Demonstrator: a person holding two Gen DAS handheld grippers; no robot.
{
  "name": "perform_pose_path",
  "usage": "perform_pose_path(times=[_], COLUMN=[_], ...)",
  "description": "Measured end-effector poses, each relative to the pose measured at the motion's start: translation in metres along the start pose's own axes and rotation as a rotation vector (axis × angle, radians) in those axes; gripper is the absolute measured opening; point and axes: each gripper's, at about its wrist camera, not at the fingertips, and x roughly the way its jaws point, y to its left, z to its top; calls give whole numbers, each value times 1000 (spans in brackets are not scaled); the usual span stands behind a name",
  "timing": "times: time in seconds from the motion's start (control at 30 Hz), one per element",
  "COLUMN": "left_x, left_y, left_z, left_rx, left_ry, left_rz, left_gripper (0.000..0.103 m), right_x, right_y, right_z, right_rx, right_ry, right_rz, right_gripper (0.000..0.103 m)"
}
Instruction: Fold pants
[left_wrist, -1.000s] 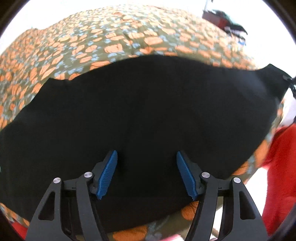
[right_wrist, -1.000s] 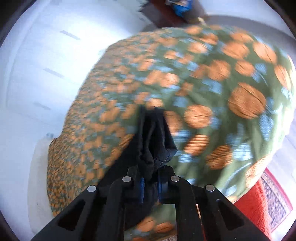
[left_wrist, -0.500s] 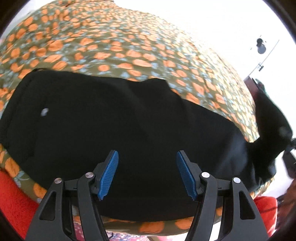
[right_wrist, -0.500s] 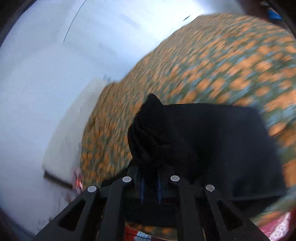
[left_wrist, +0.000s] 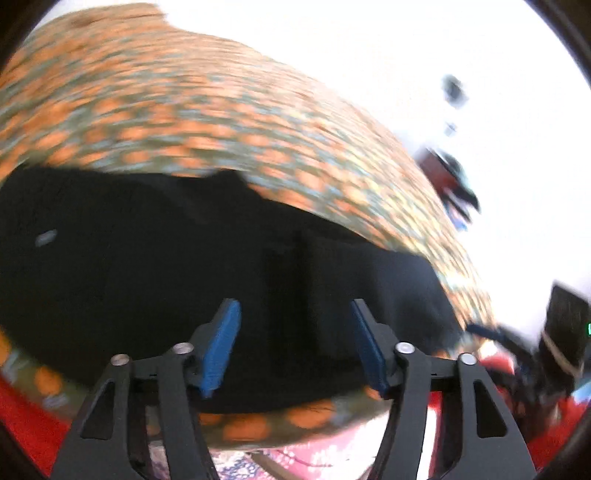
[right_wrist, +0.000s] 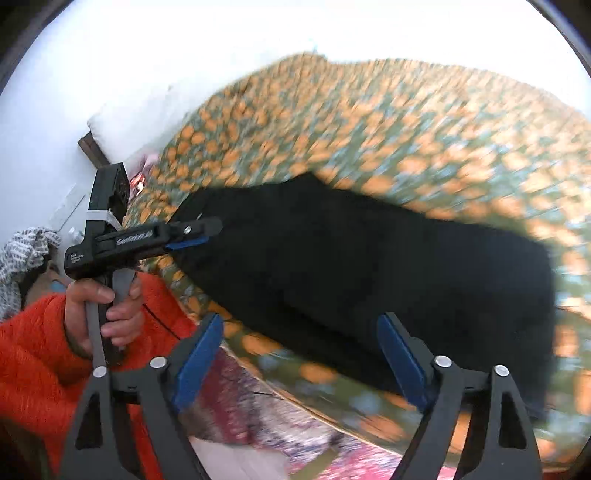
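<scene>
Black pants (right_wrist: 369, 266) lie folded flat on a bed with an orange-flowered green cover (right_wrist: 424, 129). In the left wrist view the pants (left_wrist: 166, 258) fill the middle, with a fold step showing right of centre. My left gripper (left_wrist: 291, 339) is open and empty, hovering just above the pants' near part; in the right wrist view it (right_wrist: 207, 232) is at the pants' left end. My right gripper (right_wrist: 299, 362) is wide open and empty, held above the near edge of the pants and bed. Both views are blurred by motion.
A patterned pink rug (right_wrist: 258, 413) lies beside the bed edge. The person's orange sleeve (right_wrist: 33, 354) is at the lower left. A white pillow (right_wrist: 122, 122) lies at the bed's far end. Dark furniture (left_wrist: 450, 184) stands beyond the bed.
My right gripper has let go of the bunched pant end and opened wide; that end now lies folded over on the pants. The left gripper stayed open and shifted slightly.
</scene>
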Motion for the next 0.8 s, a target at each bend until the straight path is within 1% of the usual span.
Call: perform_pose_path(times=[0.07, 0.13, 0.2, 0.27, 0.33, 0.4, 0.5, 0.53, 0.6, 0.63, 0.7, 0.73, 0.8], left_x=[17, 32, 45, 52, 61, 62, 65, 67, 61, 50, 26, 22, 29], left_y=[-15, -21, -25, -26, -22, -23, -27, -28, -29, -30, -30, -27, -16], left_z=[-3, -6, -8, -10, -8, -15, -20, -20, -18, -16, -14, -15, -20], left_rx=[48, 58, 78, 93, 90, 84, 104, 111, 96, 83, 89, 87, 74], left_ry=[49, 94, 129, 151, 171, 182, 188, 187, 177, 153, 102, 97, 130], left_rz=[1, 4, 34, 65, 98, 104, 107, 116, 113, 97, 105, 110, 152], left_gripper=[38, 29, 28, 28, 28, 28, 28, 11, 11, 10, 10, 10, 10], right_x=[-16, -22, -26, -32, -29, -27, -22, -22, -21, -23, -28, -31, -33], right_y=[-10, -19, -29, -33, -33, -34, -32, -32, -32, -32, -32, -33, -36], right_z=[-12, -18, -16, -13, -11, -12, -10, -9, -10, -9, -10, -11, -12], right_rx=[17, 81, 144, 150, 144, 147, 141, 139, 138, 138, 136, 137, 147], right_ry=[-43, -57, -73, -106, -109, -101, -101, -103, -113, -122, -140, -149, -155], right_rz=[-55, -81, -73, -71, -68, -54, -42, -42, -45, -51, -61, -67, -71], right_gripper=[85, 85, 85, 85, 85, 85, 85, 85, 85, 85, 85, 85, 85])
